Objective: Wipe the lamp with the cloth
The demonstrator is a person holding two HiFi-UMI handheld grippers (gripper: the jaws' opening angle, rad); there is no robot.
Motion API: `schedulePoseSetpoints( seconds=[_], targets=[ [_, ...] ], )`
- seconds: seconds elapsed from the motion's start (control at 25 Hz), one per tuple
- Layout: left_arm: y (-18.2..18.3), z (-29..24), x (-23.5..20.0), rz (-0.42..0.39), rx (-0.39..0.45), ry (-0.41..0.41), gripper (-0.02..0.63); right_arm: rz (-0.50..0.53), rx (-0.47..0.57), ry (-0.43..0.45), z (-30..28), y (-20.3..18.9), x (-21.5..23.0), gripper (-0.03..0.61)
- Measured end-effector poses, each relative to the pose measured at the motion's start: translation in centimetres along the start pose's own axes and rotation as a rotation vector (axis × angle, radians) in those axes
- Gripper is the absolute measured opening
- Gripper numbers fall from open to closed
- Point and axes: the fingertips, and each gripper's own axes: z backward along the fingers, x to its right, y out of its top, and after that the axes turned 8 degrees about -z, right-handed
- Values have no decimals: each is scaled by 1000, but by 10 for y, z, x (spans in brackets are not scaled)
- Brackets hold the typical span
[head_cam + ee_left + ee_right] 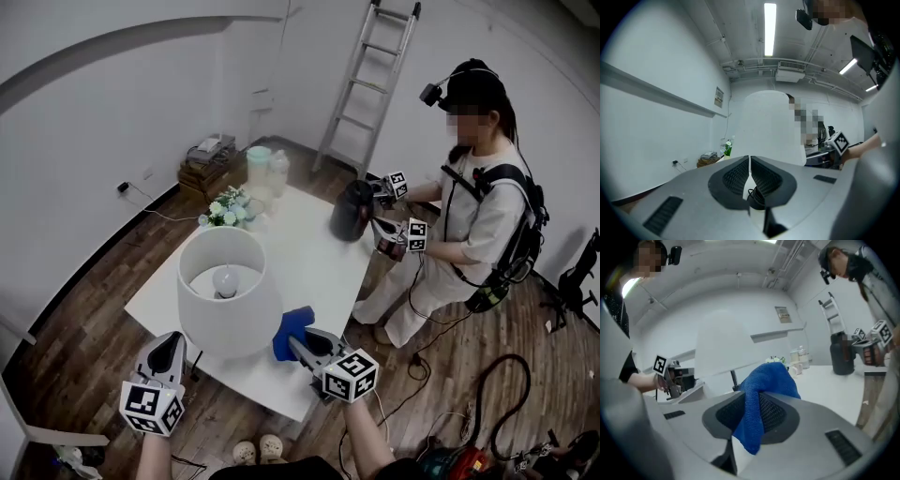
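A lamp with a white drum shade (228, 298) stands on the near part of the white table (319, 253); its bulb (225, 278) shows through the open top. My right gripper (299, 343) is shut on a blue cloth (292, 329), just right of the shade's lower edge. In the right gripper view the cloth (761, 385) hangs folded between the pads, with the shade (723, 348) and its stem (735, 379) beyond. My left gripper (173, 340) is shut and holds nothing, below the shade's near left side. Ahead of its closed jaws, the left gripper view shows the shade (769, 127).
Another person (478, 211) stands at the table's far right with two grippers on a black container (352, 210). Flowers (228, 208) and pale jars (266, 170) sit at the far end. A ladder (370, 80) leans on the wall. Cables and a hose (487, 384) lie on the floor.
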Motion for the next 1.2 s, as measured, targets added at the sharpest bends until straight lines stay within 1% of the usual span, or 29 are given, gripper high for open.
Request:
schedulePoseSetpoints(
  seconds=[0.08, 0.2, 0.28, 0.36, 0.48, 0.6, 0.72, 0.8, 0.92, 1.08, 1.2],
  targets=[
    [1, 7, 7, 9, 16, 7, 18, -14, 66, -47, 30, 7, -22, 77],
    [12, 15, 23, -29, 79, 7, 18, -15, 177, -89, 60, 18, -62, 77],
    [18, 20, 35, -48, 126, 5, 18, 5, 256, -116, 73, 25, -86, 77],
    [18, 26, 43, -33, 143, -2, 18, 40, 297, -152, 80, 28, -102, 78],
    [13, 35, 51, -20, 139, -17, 18, 97, 313, -179, 83, 31, -116, 77],
    [12, 43, 54, -20, 140, -25, 18, 122, 309, -192, 84, 34, -122, 77],
    [13, 49, 56, -26, 146, -28, 18, 173, 318, -206, 87, 37, -126, 75],
    [15, 54, 56, -25, 154, -26, 18, 178, 328, -207, 89, 38, -127, 75],
    [13, 62, 59, -25, 159, -31, 18, 153, 342, -189, 91, 33, -132, 74],
    [7, 67, 58, -31, 146, -32, 18, 201, 309, -193, 89, 27, -138, 74],
    [3, 70, 59, -23, 144, -39, 18, 203, 316, -183, 88, 25, -142, 74]
  ],
)
